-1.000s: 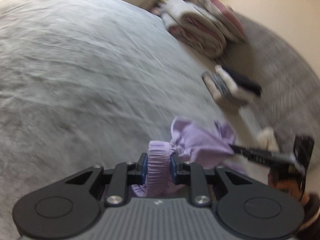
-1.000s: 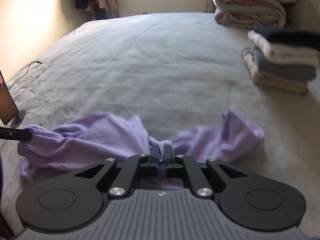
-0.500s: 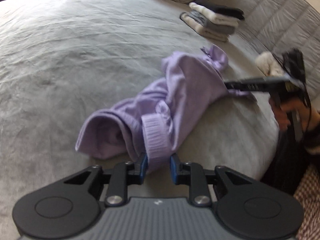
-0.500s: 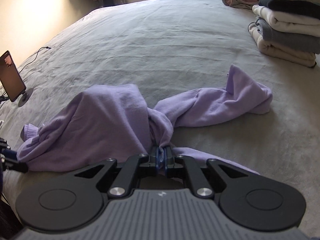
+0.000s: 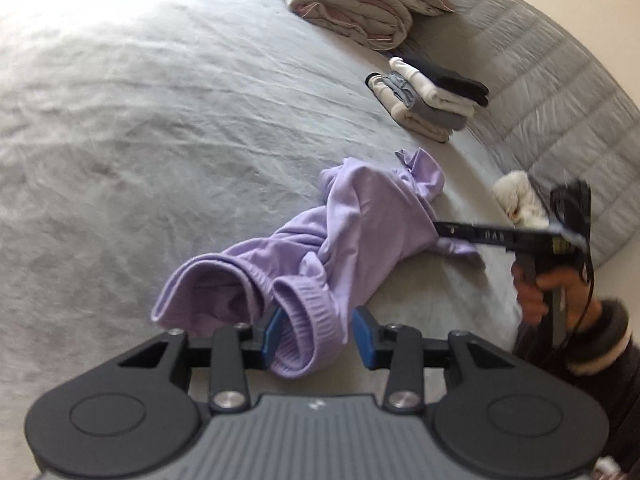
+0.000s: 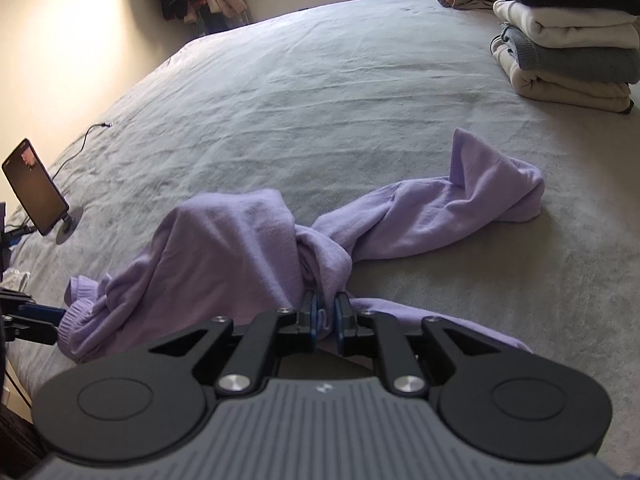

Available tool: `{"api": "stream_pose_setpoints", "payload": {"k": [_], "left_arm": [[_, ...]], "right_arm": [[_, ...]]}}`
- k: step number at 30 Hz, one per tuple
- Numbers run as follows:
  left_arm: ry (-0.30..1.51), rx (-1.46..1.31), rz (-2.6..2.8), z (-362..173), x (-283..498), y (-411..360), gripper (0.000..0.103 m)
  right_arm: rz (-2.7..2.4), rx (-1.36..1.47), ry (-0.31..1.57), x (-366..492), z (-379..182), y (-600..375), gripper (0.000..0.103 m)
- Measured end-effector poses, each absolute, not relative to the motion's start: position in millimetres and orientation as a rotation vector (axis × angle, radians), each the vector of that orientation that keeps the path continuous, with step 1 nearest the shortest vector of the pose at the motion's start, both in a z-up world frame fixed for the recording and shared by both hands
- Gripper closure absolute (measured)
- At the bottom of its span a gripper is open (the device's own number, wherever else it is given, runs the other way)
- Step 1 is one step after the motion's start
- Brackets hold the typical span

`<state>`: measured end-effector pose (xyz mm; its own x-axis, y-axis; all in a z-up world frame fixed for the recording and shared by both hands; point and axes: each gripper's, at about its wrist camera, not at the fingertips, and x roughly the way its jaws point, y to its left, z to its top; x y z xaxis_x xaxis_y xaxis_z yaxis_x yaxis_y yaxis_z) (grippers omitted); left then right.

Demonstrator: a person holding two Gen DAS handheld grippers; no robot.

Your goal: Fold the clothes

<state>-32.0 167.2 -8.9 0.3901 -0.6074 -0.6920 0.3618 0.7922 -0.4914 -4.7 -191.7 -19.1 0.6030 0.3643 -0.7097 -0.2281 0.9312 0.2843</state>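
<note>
Where the grey bedspread (image 5: 168, 128) slopes toward the near edge of the bed, a lilac sweatshirt (image 5: 360, 236) lies bunched and twisted into a rope, stretched between the two tools. The left gripper (image 5: 316, 334) stands low over the near end of the garment, its blue pads (image 5: 273, 332) parted and moving wider; a ribbed cuff (image 5: 308, 320) sits between them, close to the left pad and clear of the right one, so nothing is pinched there. The right gripper (image 6: 325, 318) has its jaws only narrowly apart and easing wider, with a fold of the lilac cloth gathered in the slot between them; the fabric fills the gap, though whether the pads truly press it is hard to judge. From the left wrist view that same tool reaches in from the right side, a hand (image 5: 548, 292) in a dark sleeve wrapped round its handle. Far off on the right a stack of folded clothes (image 6: 568, 44) sits on the cover, and beyond it a rolled pale quilt (image 5: 352, 4) rests by the padded headboard (image 5: 560, 92). On the left edge of the bed a phone (image 6: 34, 188) stands tilted on a small round stand, a cable (image 6: 86, 136) trailing behind it.
</note>
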Motion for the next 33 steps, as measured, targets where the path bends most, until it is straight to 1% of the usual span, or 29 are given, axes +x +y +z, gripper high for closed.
{"api": "stream_pose_setpoints", "payload": {"k": [4,9,11,16,19,22,26,33], "left_arm": [[1.053,-0.359,-0.591,-19,-20,165,0.065],[1.123,-0.455,-0.541,-32,-10,171,0.072],[1.115,-0.474,-0.526,-32,-10,172,0.083],[1.005,-0.436,-0.49,-17,-14,175,0.094],[0.911,-0.419,-0.454,-4,-16,180,0.095],[0.824,-0.383,-0.388,8,-14,184,0.095],[0.741,-0.347,-0.307,20,-6,187,0.096],[0.632,-0.27,-0.148,32,14,182,0.096]], "right_arm": [[0.342,0.173,0.864,-4,-21,-192,0.089],[0.341,0.175,0.865,-3,-22,-192,0.088],[0.341,0.18,0.863,-3,-22,-193,0.088],[0.349,0.212,0.857,-1,-17,-197,0.086],[0.359,0.249,0.863,7,-9,-200,0.084],[0.373,0.28,0.868,20,-1,-201,0.07],[0.385,0.26,0.881,38,3,-194,0.069],[0.384,0.248,0.923,63,-10,-183,0.069]]}}
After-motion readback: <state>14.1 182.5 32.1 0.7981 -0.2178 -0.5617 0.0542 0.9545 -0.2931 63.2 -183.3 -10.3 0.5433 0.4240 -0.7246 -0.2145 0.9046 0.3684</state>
